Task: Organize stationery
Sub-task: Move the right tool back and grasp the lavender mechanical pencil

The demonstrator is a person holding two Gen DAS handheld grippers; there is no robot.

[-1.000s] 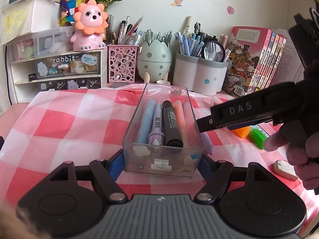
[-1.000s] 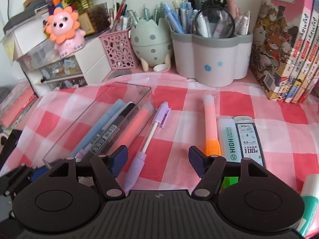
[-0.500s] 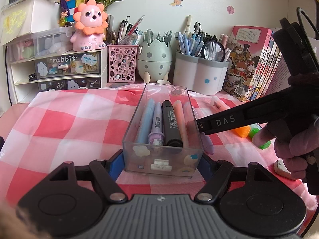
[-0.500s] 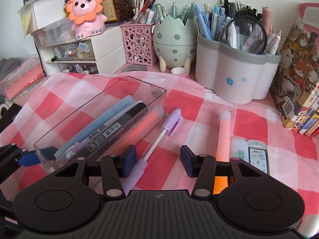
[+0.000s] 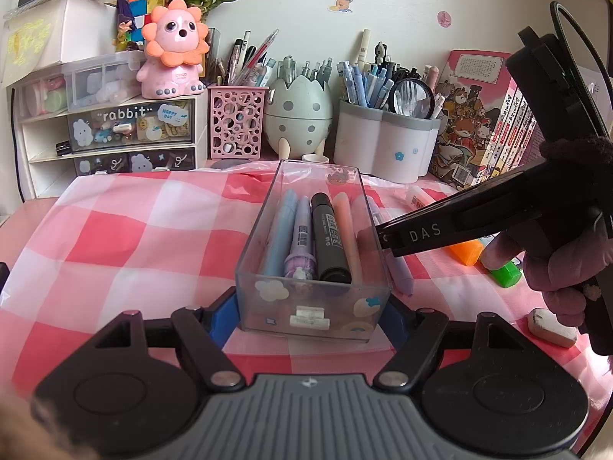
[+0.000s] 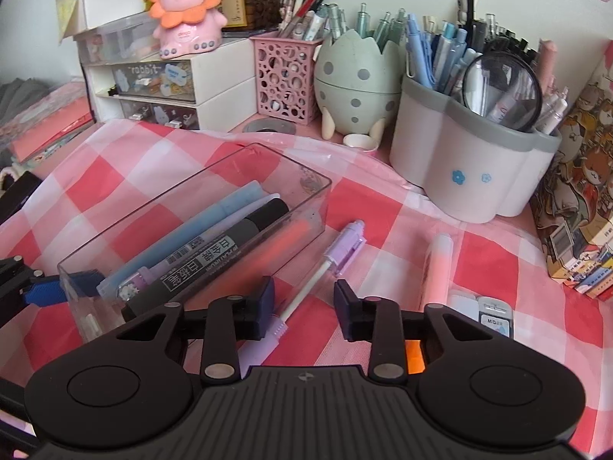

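The left gripper (image 5: pixel 312 308) stood with its blue pads against the two side walls at the near end of the clear box (image 5: pixel 306 295), clamped on it; most of each pad was hidden behind the box corners. Through the wall the box showed a pale blue pen (image 5: pixel 279 237), a lilac pen (image 5: pixel 300 245), a black marker (image 5: pixel 329 243) and a peach highlighter (image 5: pixel 346 230), all lying lengthwise.

In the left wrist view the right gripper (image 6: pixel 303 308) came in from 3 o'clock as a black bar lettered "DAS", and it cut off the middle of the lilac mechanical pencil (image 6: pixel 325 268) lying just outside the box's 3 o'clock wall. From the right wrist camera the jaws stood partly apart, one on each side of the pencil's white shaft and apart from it (no contact could be made out); the pencil's grip end ran under the gripper body.

A pink-and-orange highlighter (image 6: pixel 436 268) at 2 o'clock of those jaws was half covered by the gripper, as was a lead case (image 6: pixel 494 314). A green highlighter (image 5: pixel 505 274) and an eraser (image 5: pixel 551 322) were partly hidden by the hand (image 5: pixel 567 264).

Compared with half a second before, the right gripper had dropped lower and closer over the pencil and its jaws had narrowed; the box and left gripper were unmoved.
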